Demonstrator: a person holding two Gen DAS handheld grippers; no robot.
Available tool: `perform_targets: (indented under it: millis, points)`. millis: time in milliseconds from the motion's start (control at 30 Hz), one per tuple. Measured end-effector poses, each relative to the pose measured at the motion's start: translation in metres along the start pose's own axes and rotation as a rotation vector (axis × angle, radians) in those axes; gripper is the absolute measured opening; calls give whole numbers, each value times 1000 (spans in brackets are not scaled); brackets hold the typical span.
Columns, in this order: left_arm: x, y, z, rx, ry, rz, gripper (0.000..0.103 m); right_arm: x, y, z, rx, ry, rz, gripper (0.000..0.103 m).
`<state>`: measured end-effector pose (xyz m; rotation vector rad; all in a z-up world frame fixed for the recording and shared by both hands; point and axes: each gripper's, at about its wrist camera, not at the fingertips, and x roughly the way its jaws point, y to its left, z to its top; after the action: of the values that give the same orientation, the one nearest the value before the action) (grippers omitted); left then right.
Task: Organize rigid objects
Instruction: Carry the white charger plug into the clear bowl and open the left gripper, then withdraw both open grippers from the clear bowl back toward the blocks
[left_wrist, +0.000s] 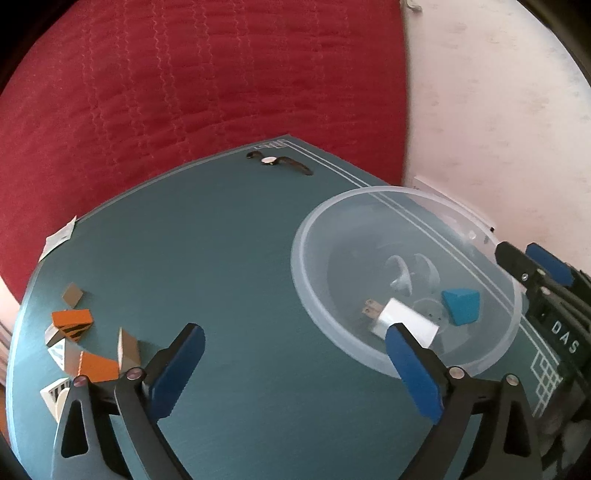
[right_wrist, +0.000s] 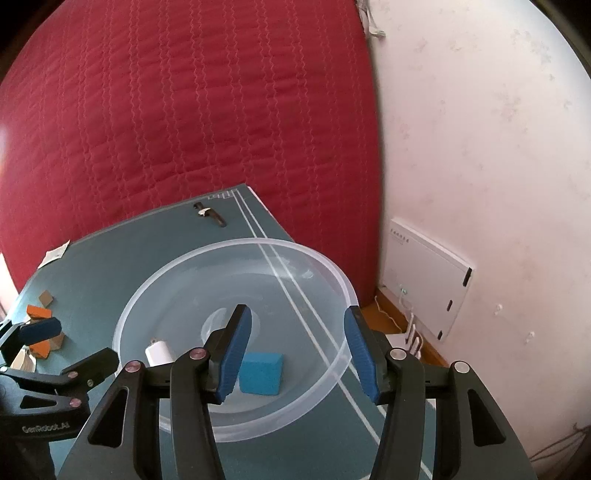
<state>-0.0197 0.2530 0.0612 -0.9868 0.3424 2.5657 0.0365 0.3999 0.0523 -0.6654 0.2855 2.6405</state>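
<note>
Nearest us, our left gripper (left_wrist: 295, 362) stands spread wide with nothing between its blue pads, hanging over the teal mat (left_wrist: 236, 266) at the near left rim of the clear plastic bowl (left_wrist: 314, 288). Our right gripper (right_wrist: 297, 350) is parted about halfway and holds nothing; it reaches over the bowl's near right side, one pad above the inside and the other by the rim.

We judge that the step in hand is fetching the next piece. To do it well, we should swing the left gripper clear of the rim toward the near left cluster of orange and striped blocks (left_wrist: 74, 325), come down over a single block, and close across its flat faces so its neighbours stay put.

Inside the bowl lie a white plug adapter (left_wrist: 400, 319) toward the near left and a blue block (left_wrist: 461, 306) just right of it, close but apparently apart. Far across the mat a wristwatch (left_wrist: 279, 162) lies alone near the far edge, well apart from the bowl.
</note>
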Motion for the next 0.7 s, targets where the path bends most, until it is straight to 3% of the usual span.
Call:
perform_targets:
  millis: [700]
  points:
    - [-17, 52, -20, -76, -21, 106, 101, -6, 13, -5, -38, -1, 16, 54]
